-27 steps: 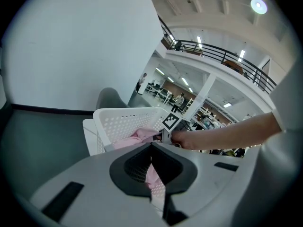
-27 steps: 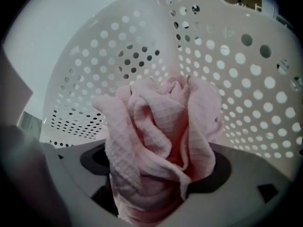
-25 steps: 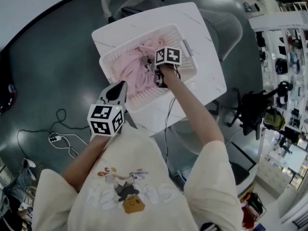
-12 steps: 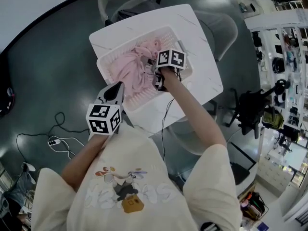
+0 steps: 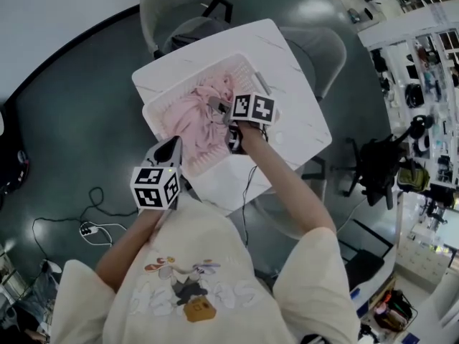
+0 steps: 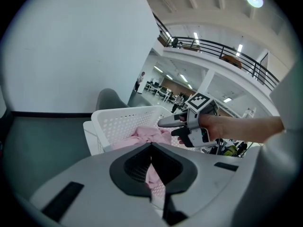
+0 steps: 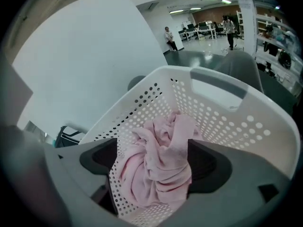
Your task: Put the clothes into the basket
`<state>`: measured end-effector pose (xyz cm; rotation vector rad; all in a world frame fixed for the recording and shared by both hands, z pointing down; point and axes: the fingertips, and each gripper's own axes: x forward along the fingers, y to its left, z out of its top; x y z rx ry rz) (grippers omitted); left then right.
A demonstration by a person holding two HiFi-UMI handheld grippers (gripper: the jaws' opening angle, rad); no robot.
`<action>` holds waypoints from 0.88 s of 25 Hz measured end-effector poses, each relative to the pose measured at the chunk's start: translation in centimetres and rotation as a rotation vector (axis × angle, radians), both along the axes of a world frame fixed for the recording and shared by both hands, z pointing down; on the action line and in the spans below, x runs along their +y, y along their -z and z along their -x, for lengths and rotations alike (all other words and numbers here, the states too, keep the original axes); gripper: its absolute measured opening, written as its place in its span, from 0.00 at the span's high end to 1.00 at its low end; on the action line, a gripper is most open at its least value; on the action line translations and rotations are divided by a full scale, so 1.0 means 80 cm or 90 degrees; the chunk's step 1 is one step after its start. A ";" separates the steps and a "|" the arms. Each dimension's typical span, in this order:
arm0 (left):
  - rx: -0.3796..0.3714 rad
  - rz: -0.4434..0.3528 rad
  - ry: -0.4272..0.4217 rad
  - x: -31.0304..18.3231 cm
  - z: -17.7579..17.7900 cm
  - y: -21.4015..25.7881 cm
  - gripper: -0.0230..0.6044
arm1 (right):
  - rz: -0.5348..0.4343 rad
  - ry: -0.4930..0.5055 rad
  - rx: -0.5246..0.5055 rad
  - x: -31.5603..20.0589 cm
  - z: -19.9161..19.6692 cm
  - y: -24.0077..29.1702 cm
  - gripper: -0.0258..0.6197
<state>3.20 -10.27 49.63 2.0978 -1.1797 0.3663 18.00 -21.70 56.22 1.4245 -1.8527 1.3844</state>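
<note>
Right gripper [image 5: 219,111] spread above pink clothes [image 7: 156,169] in white basket [image 7: 222,122]; left gripper [image 5: 172,144] clenched, empty.

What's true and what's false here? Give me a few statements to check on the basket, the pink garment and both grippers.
1. The pink garment lies inside the white perforated laundry basket. True.
2. The left gripper has its jaws wide apart. False: its jaws are together, and it sits outside the basket's near wall.
3. The right gripper is over the basket with its jaws apart and the pink garment between them. True.
4. The basket stands on the floor. False: it stands on the white table.
</note>
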 end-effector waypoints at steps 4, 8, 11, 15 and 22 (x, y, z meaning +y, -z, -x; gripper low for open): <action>-0.015 -0.003 0.000 0.002 0.000 -0.001 0.95 | -0.053 -0.008 -0.030 0.005 0.004 0.037 0.27; -0.032 -0.016 -0.001 0.002 -0.001 0.001 0.95 | -0.116 -0.034 -0.068 0.019 0.007 0.077 0.27; -0.034 -0.015 -0.001 0.001 0.000 0.000 0.95 | -0.156 -0.033 -0.072 0.032 0.009 0.098 0.27; -0.039 -0.010 -0.002 0.003 -0.001 -0.002 0.95 | -0.212 -0.029 -0.066 0.053 0.008 0.122 0.27; -0.043 -0.002 -0.004 0.007 -0.004 -0.005 0.95 | -0.315 -0.013 -0.126 0.098 0.018 0.164 0.27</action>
